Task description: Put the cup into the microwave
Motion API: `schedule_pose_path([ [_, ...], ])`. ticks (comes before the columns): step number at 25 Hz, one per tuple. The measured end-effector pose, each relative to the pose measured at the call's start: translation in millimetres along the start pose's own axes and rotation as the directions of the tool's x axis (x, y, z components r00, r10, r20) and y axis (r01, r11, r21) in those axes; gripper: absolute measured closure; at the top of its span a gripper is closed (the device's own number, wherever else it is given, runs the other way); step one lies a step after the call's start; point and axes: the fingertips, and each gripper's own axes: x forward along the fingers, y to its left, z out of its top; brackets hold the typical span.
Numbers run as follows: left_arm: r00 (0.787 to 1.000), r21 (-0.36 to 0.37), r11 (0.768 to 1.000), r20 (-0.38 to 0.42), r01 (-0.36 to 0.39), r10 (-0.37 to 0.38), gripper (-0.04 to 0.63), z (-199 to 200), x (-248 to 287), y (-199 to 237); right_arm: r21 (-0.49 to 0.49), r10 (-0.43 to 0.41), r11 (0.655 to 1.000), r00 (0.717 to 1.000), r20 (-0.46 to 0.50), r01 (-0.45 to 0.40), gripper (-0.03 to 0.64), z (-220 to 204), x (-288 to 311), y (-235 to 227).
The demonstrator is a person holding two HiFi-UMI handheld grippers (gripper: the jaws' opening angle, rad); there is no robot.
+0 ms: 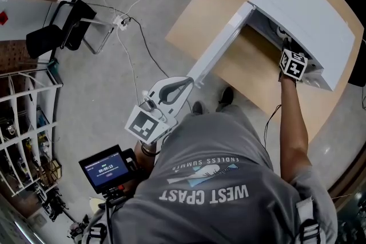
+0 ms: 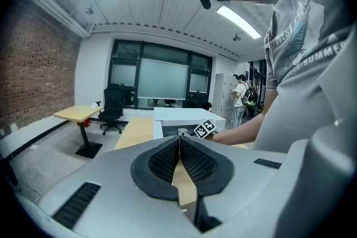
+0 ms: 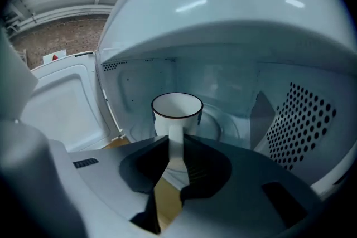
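Note:
The white cup (image 3: 177,111) with a dark rim stands upright inside the open white microwave (image 1: 309,8), over its glass turntable (image 3: 223,126); whether it rests on the glass I cannot tell. My right gripper (image 3: 176,141) is shut on the cup's handle and reaches into the cavity; the head view shows its marker cube (image 1: 293,64) at the opening. The microwave door (image 1: 220,46) is swung wide to the left. My left gripper (image 1: 189,84) hangs near the person's body, short of the door, shut with nothing in it (image 2: 179,141).
The microwave sits on a wooden table (image 1: 200,14). A perforated wall (image 3: 301,125) is on the cavity's right side. On the floor are a black chair (image 1: 57,31), cables (image 1: 134,48) and a shelf (image 1: 23,117). A screen device (image 1: 106,168) is at lower left.

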Motion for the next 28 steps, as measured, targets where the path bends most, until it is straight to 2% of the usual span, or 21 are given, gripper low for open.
schedule_pose_path([
  [4,1.000,-0.002,1.000,-0.007,-0.006,0.006,0.574,-1,1,-1,0.022,-0.024,1.000,0.999,0.031,0.023,0.545,0,9,-9],
  [16,1.000,-0.032,0.999,-0.021,-0.011,0.011,0.574,-12,-4,0,-0.020,-0.092,0.995,0.988,0.122,0.095,0.545,16,33,-27],
  [27,1.000,-0.061,0.998,-0.021,-0.006,0.005,0.574,-29,-16,0,-0.095,-0.112,0.987,0.980,0.164,0.128,0.541,22,42,-32],
  [28,1.000,-0.063,0.998,-0.022,-0.007,0.005,0.574,-31,-17,0,-0.103,-0.106,0.987,0.980,0.167,0.124,0.515,22,42,-31],
])
